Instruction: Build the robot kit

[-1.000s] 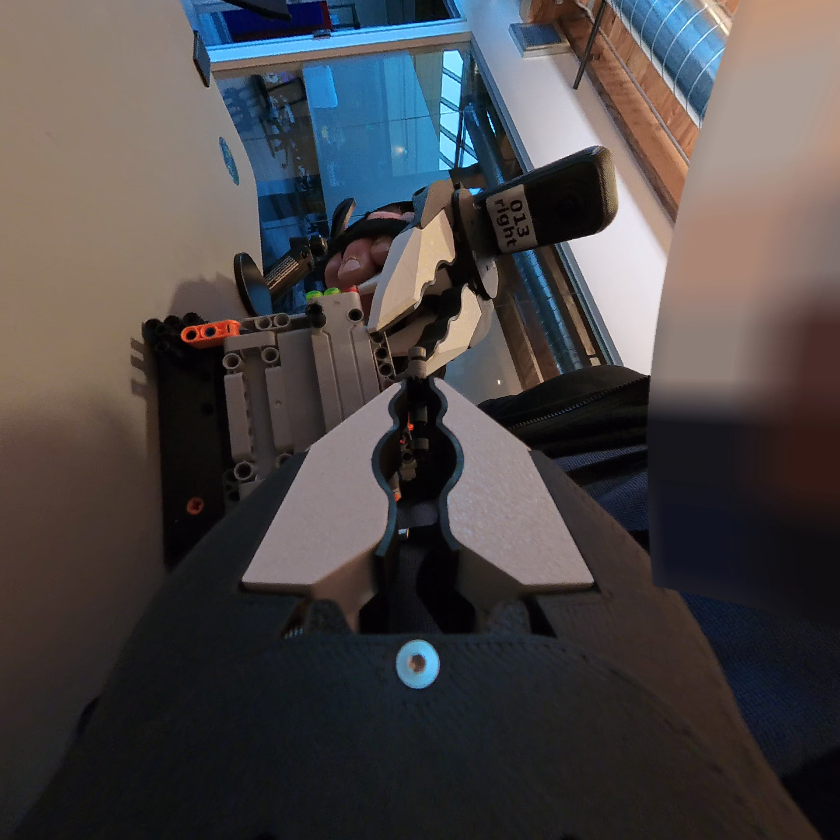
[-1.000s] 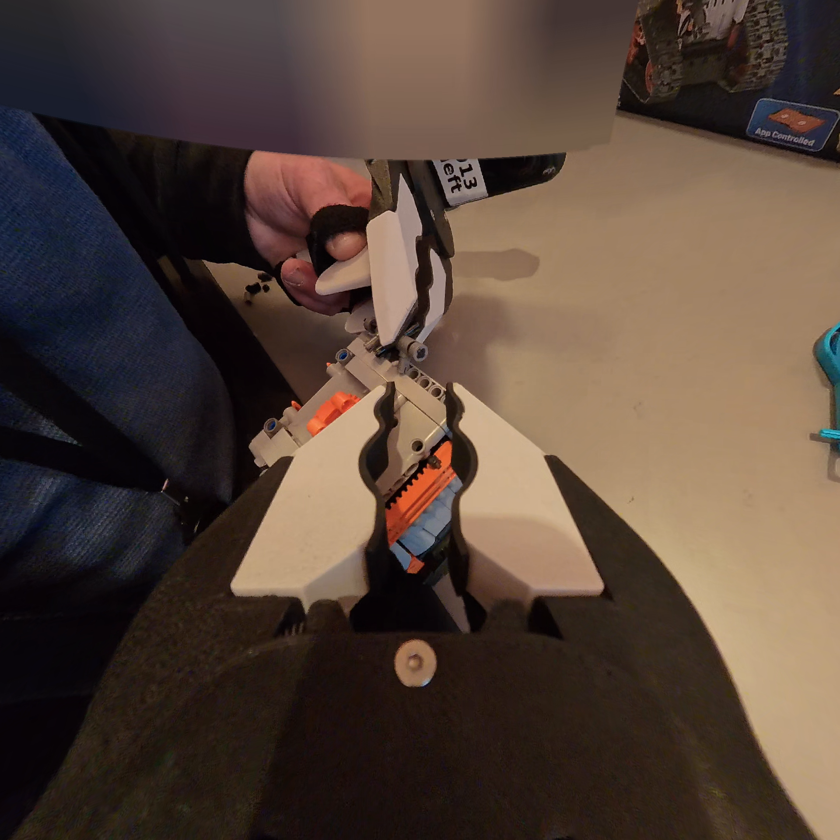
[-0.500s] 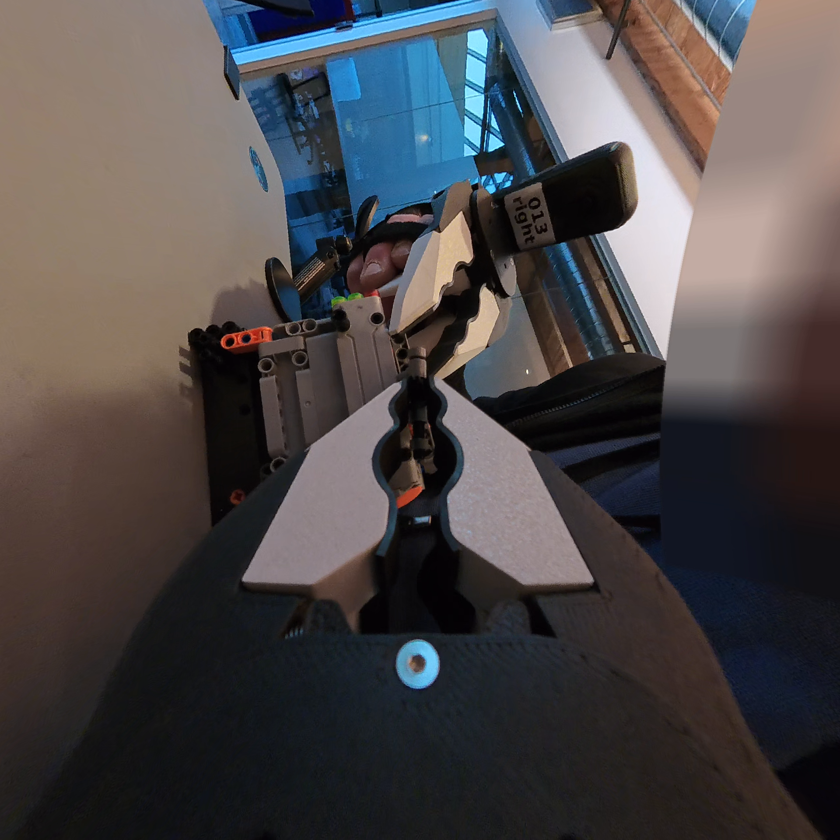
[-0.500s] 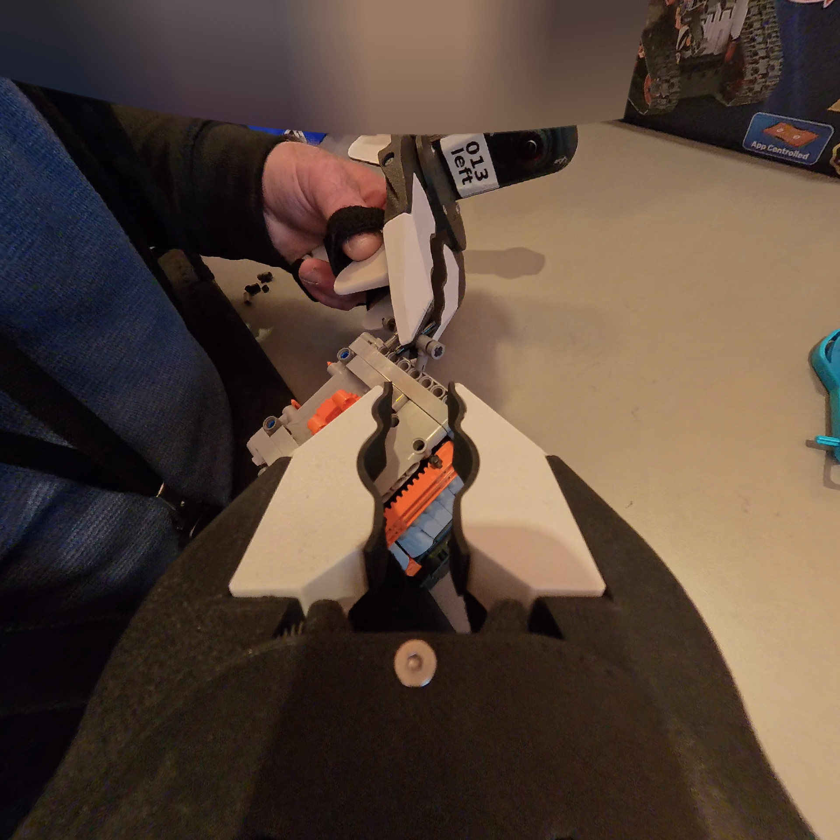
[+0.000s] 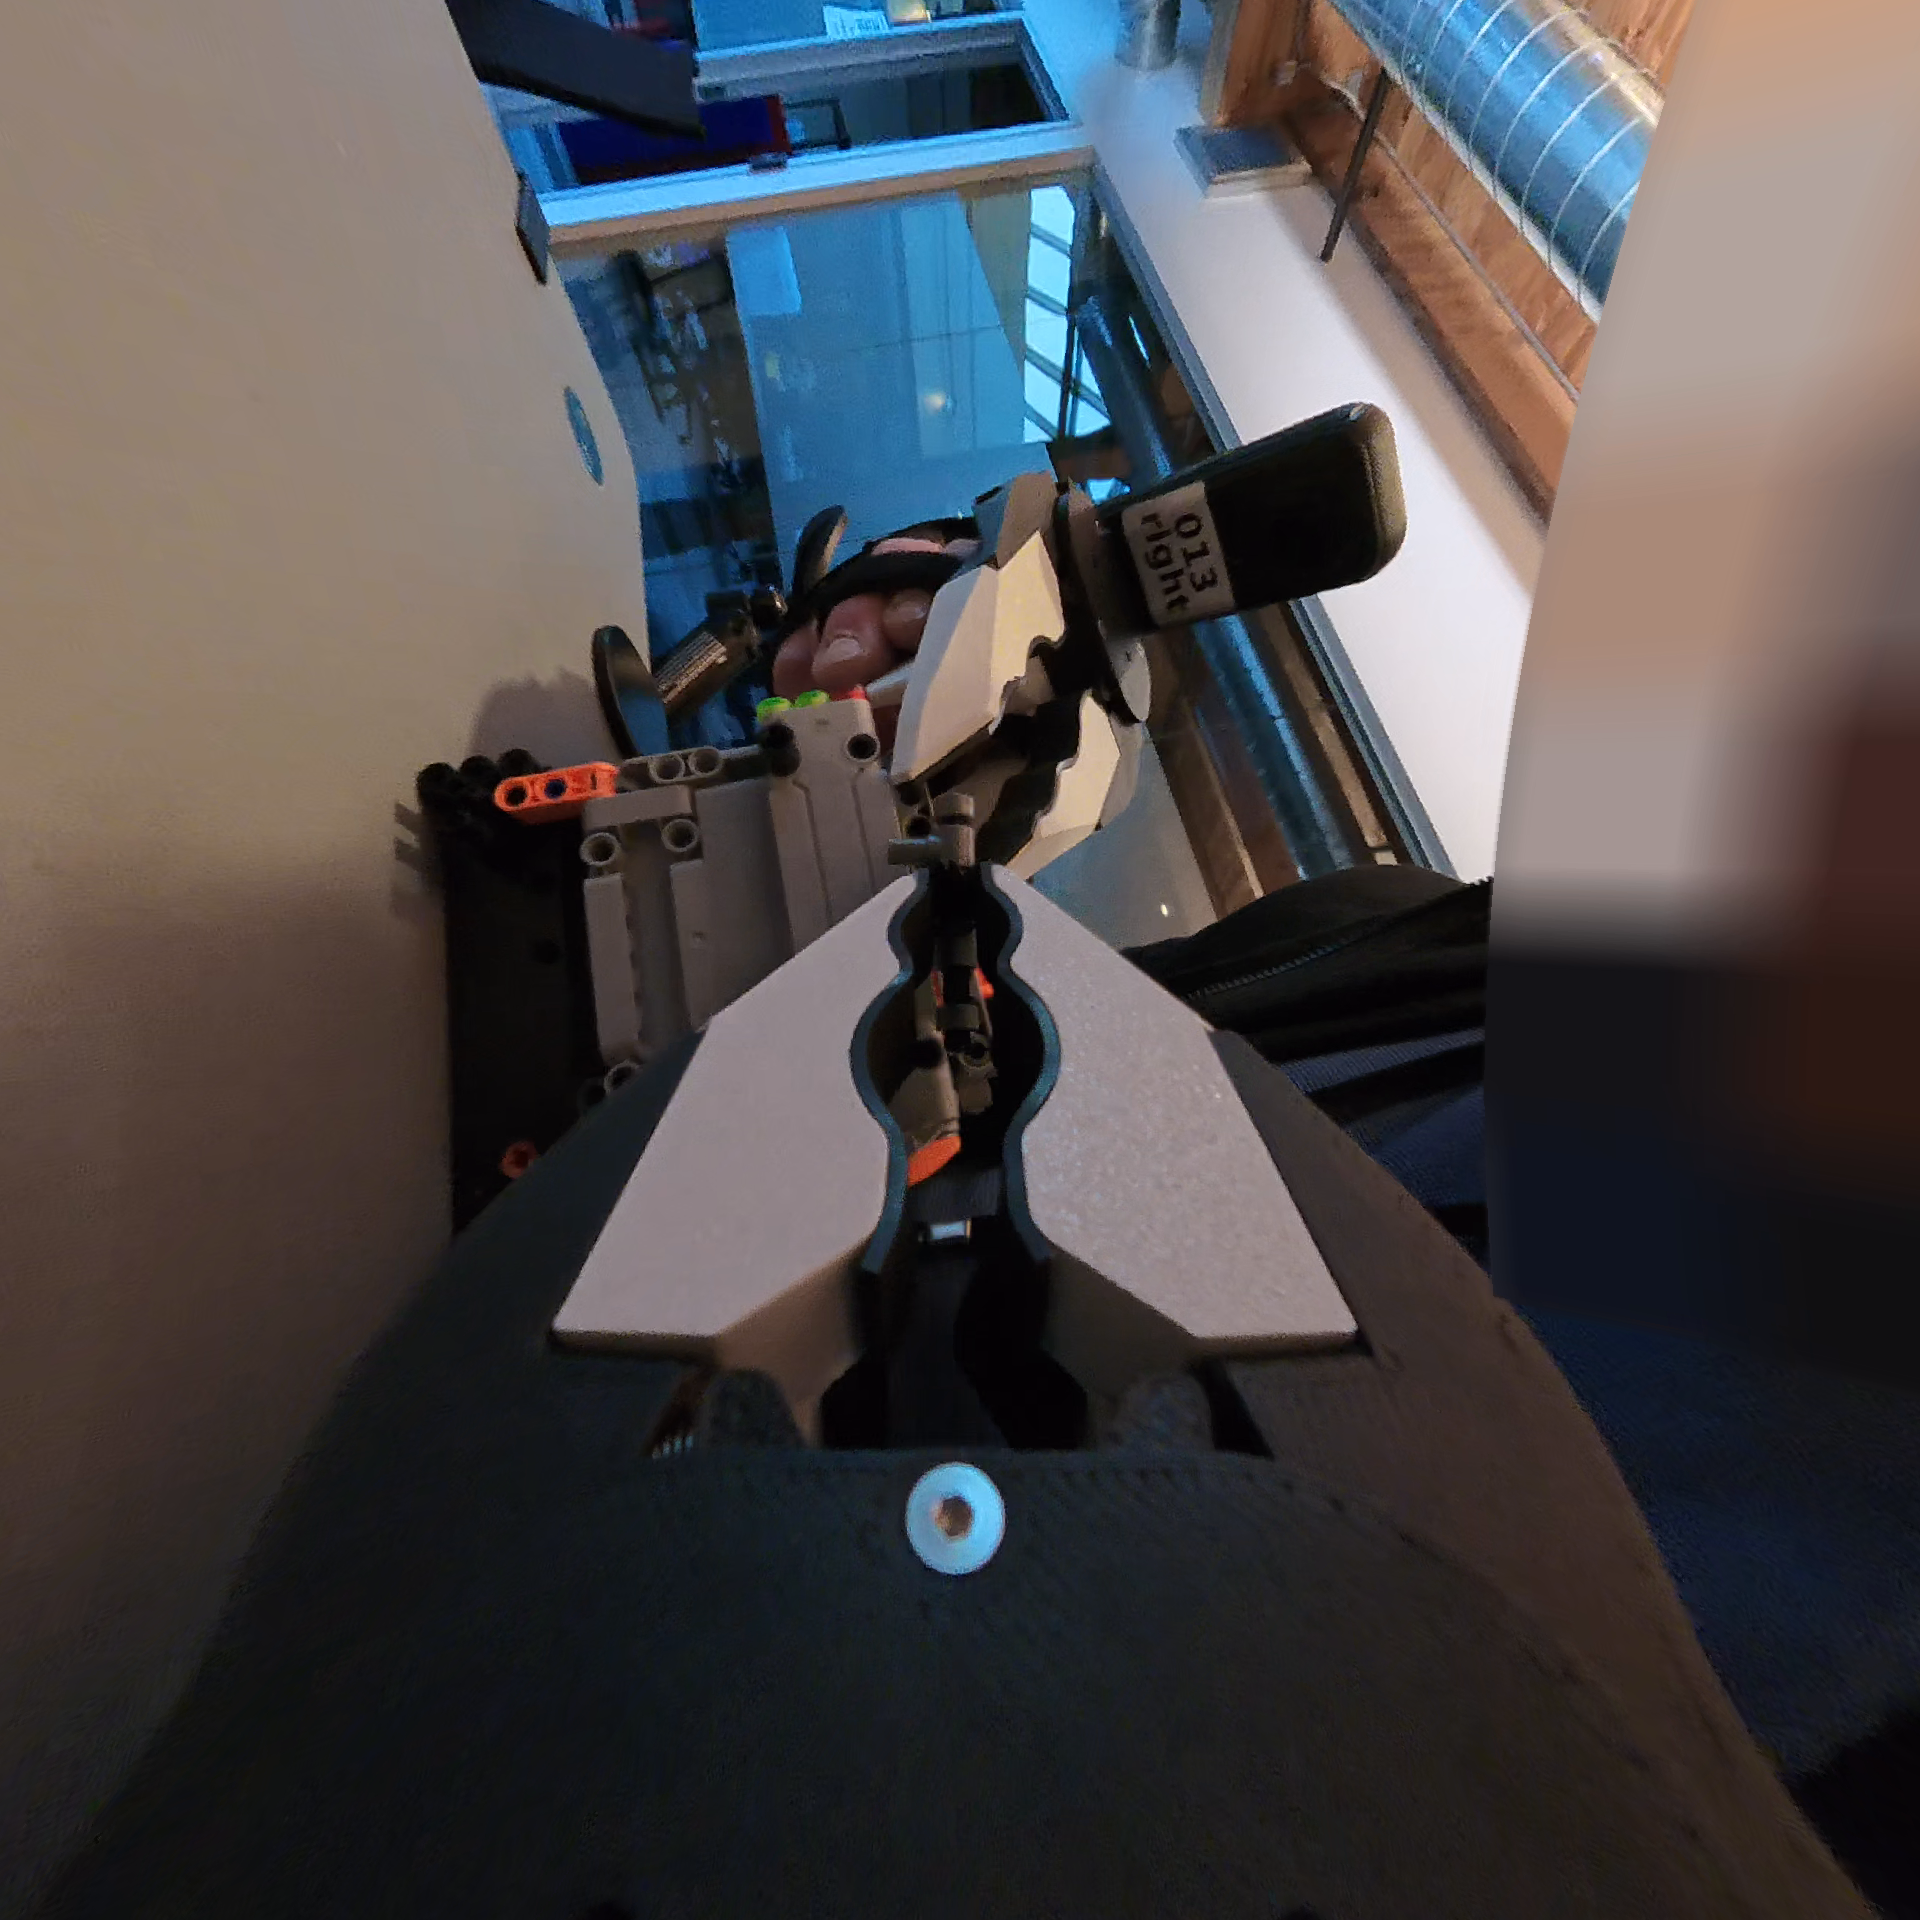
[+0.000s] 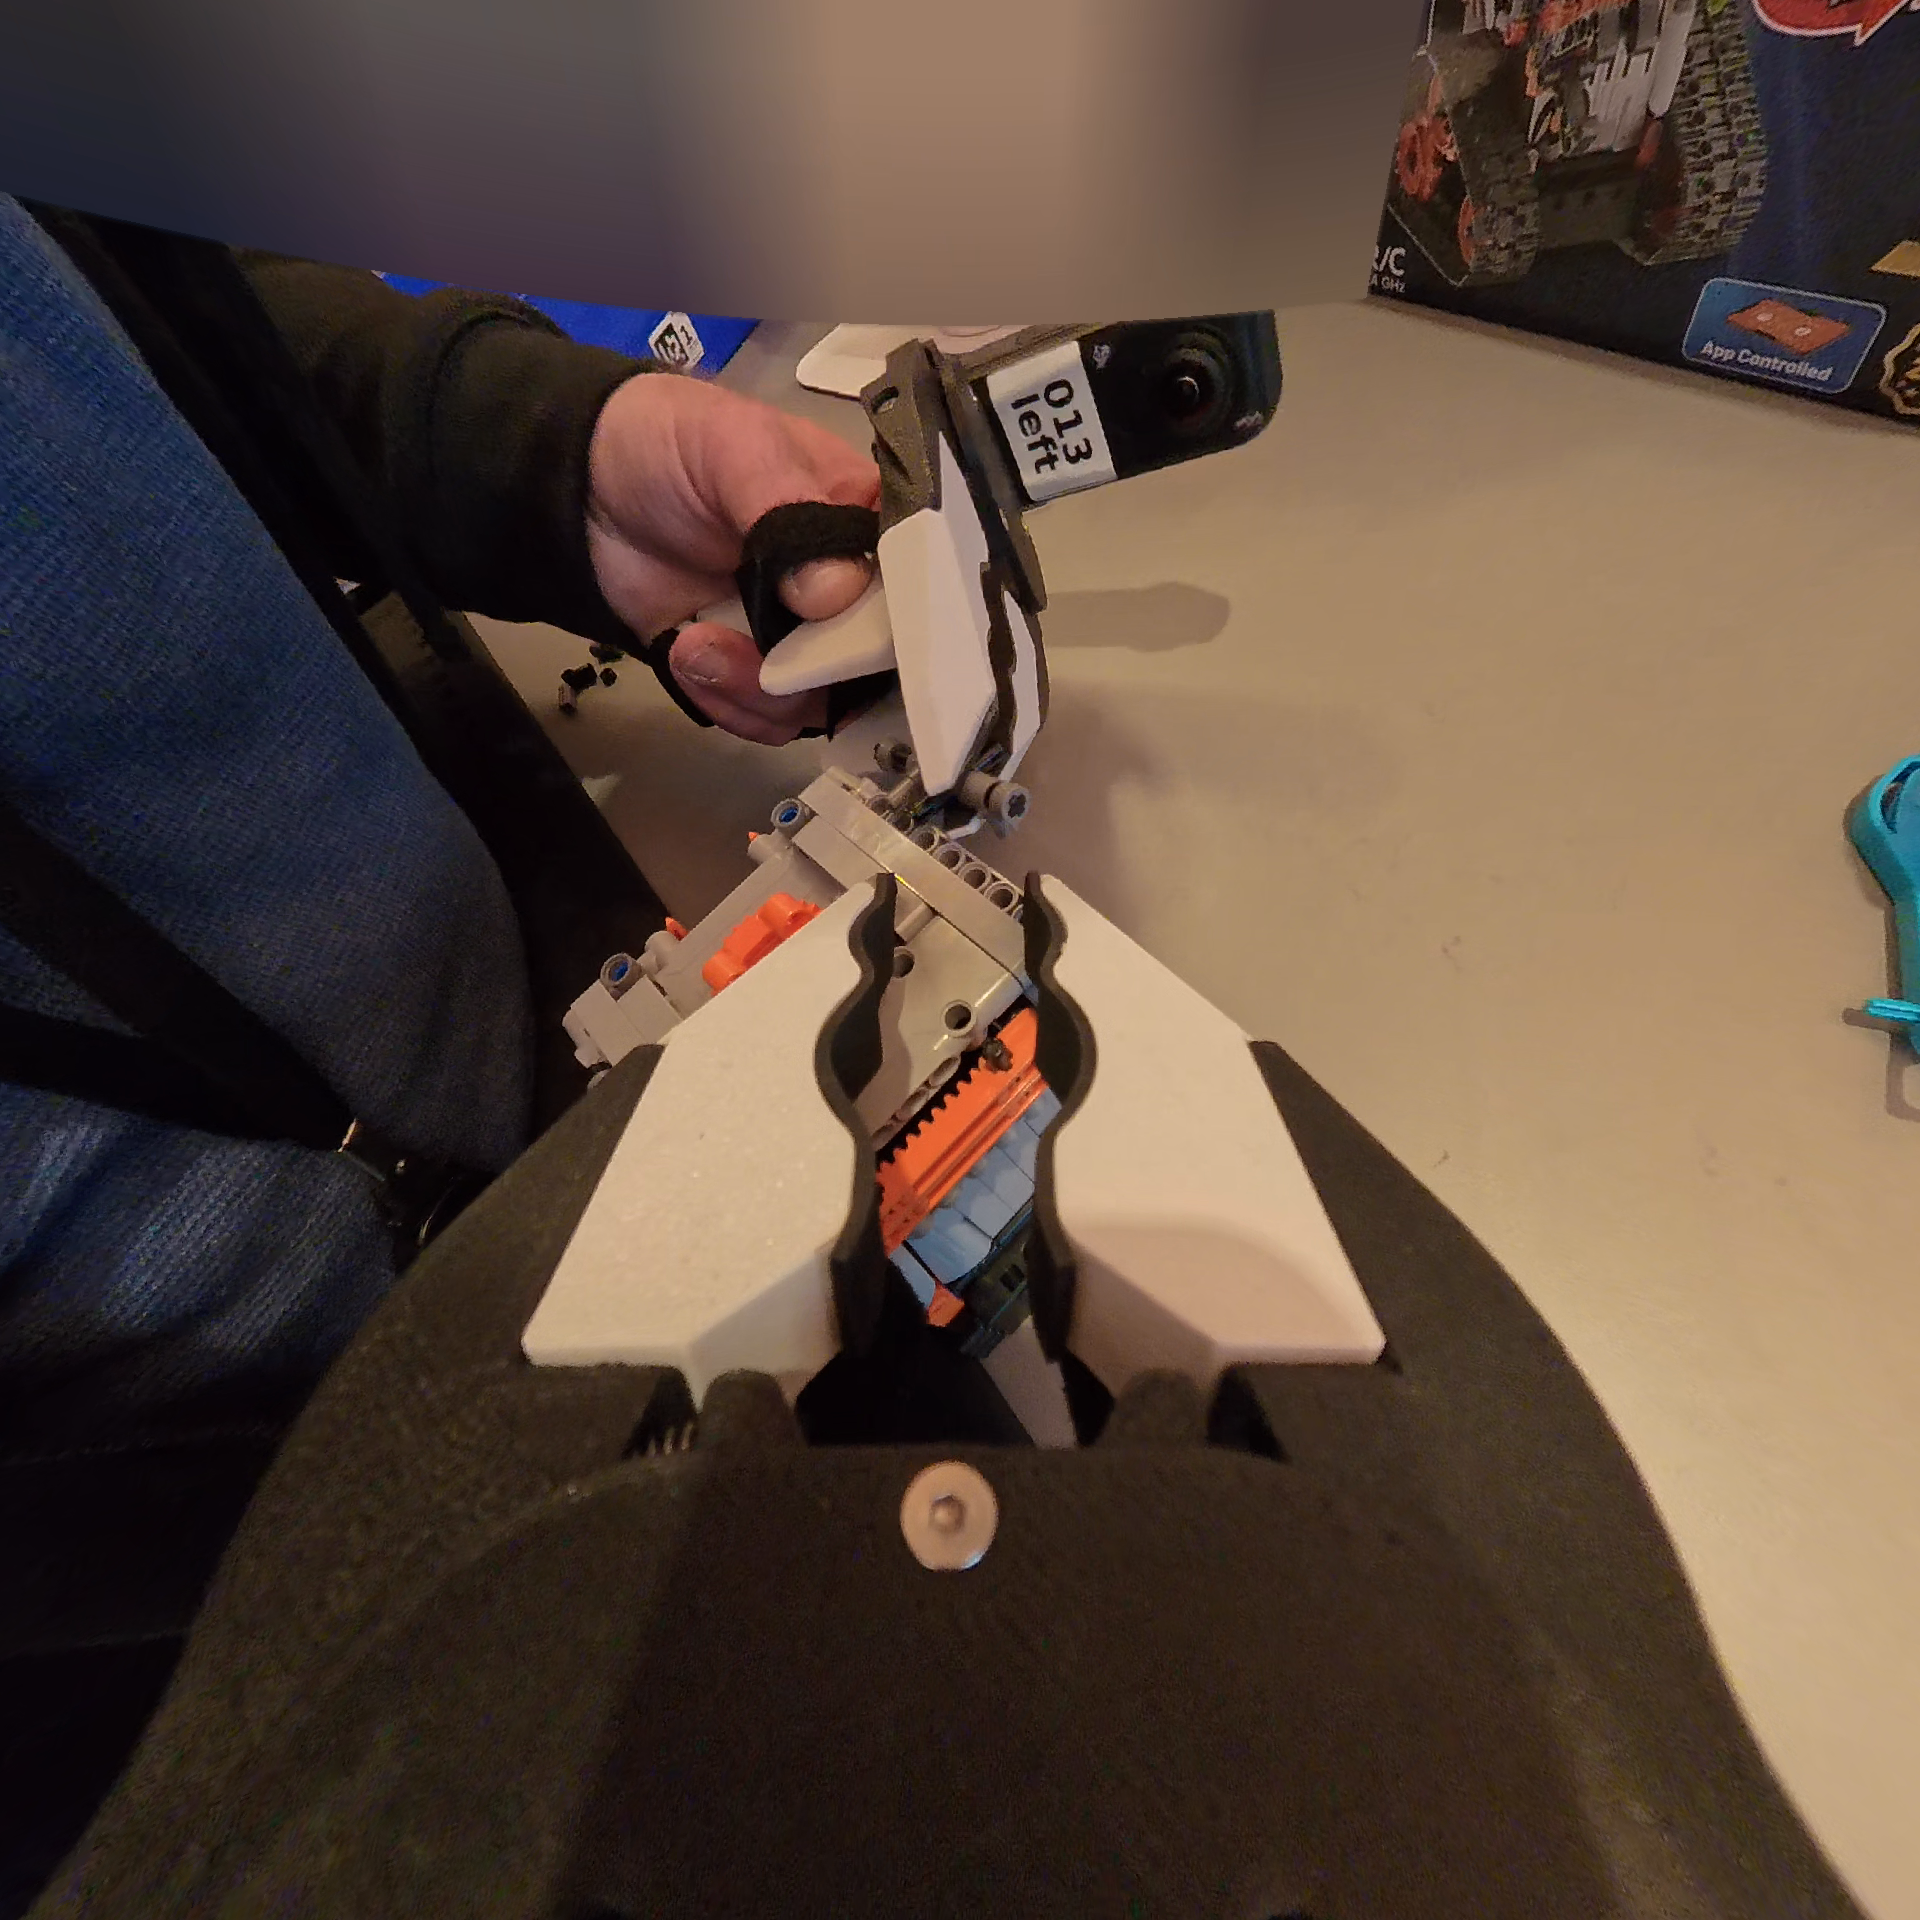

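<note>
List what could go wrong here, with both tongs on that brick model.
1. The left tongs pinch only a thin grey pin at the top of the brick model; it might pop out or slip.
2. The right tongs clamp the model's body, so any twist between the two grips may split the bricks apart.
3. The model hangs near the table edge, over the person's lap; freed parts could fall there.
</note>
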Available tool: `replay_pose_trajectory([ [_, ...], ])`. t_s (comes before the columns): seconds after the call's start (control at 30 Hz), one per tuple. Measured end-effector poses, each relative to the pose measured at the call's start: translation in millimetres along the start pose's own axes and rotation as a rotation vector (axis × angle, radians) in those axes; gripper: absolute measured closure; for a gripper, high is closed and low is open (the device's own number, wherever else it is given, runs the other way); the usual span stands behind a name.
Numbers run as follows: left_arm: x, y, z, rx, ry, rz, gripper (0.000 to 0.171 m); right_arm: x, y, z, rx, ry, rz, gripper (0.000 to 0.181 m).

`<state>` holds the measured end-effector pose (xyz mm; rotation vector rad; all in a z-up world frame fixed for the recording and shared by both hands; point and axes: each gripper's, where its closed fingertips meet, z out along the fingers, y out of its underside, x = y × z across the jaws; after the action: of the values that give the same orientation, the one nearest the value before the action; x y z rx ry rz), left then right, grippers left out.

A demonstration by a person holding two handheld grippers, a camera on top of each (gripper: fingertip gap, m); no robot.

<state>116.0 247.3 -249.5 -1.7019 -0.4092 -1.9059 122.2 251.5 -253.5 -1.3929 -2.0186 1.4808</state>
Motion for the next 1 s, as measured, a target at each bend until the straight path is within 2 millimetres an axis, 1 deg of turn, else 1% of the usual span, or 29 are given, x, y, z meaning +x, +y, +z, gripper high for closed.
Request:
replay_pose_trajectory([
  [0.27, -0.4, 0.7, -1.1, -0.016, -0.011, 0.001, 0.167, -0.1, 0.1, 0.3, 0.008, 0.005, -0.004, 0.159],
  [0.33, 12.9, 0.2, 1.9, -0.018, 0.044, 0.019, 0.167, -0.1, 0.0, 0.3, 0.009, 0.003, -0.004, 0.159],
  [0.37, 14.7, 1.9, 4.5, -0.031, 0.035, 0.031, 0.167, -0.2, -0.1, 0.2, 0.009, 0.003, -0.006, 0.159],
  [0.43, 13.3, 7.8, 8.5, -0.069, 0.022, 0.032, 0.167, -0.2, -0.1, 0.3, 0.009, 0.004, -0.007, 0.159],
  [0.5, 10.1, 3.3, 7.1, -0.030, 0.018, 0.008, 0.168, -0.2, -0.1, 0.2, 0.010, 0.004, -0.007, 0.159],
  [0.6, 4.3, 2.6, 4.8, -0.020, 0.002, 0.001, 0.168, -0.9, -0.9, -0.8, 0.013, 0.004, -0.012, 0.159],
  [0.73, 5.8, 4.6, 5.8, -0.045, -0.009, 0.022, 0.167, -2.1, -3.8, 0.1, 0.011, -0.007, -0.024, 0.159],
  [0.83, 7.4, 5.7, 6.8, -0.061, -0.001, 0.036, 0.167, -7.2, -16.8, 0.0, 0.058, -0.063, -0.011, 0.154],
  [0.87, 8.1, 6.0, 7.0, -0.066, 0.003, 0.043, 0.167, -7.8, -18.4, 0.8, 0.056, -0.083, -0.002, 0.153],
  [0.93, 10.9, 7.4, 8.5, -0.074, 0.019, 0.051, 0.167, -9.1, -19.0, 3.0, 0.043, -0.131, 0.020, 0.152],
  [1.0, 11.2, 7.0, 9.3, -0.073, 0.023, 0.053, 0.167, -14.4, -16.5, 5.3, 0.023, -0.205, 0.047, 0.154],
])
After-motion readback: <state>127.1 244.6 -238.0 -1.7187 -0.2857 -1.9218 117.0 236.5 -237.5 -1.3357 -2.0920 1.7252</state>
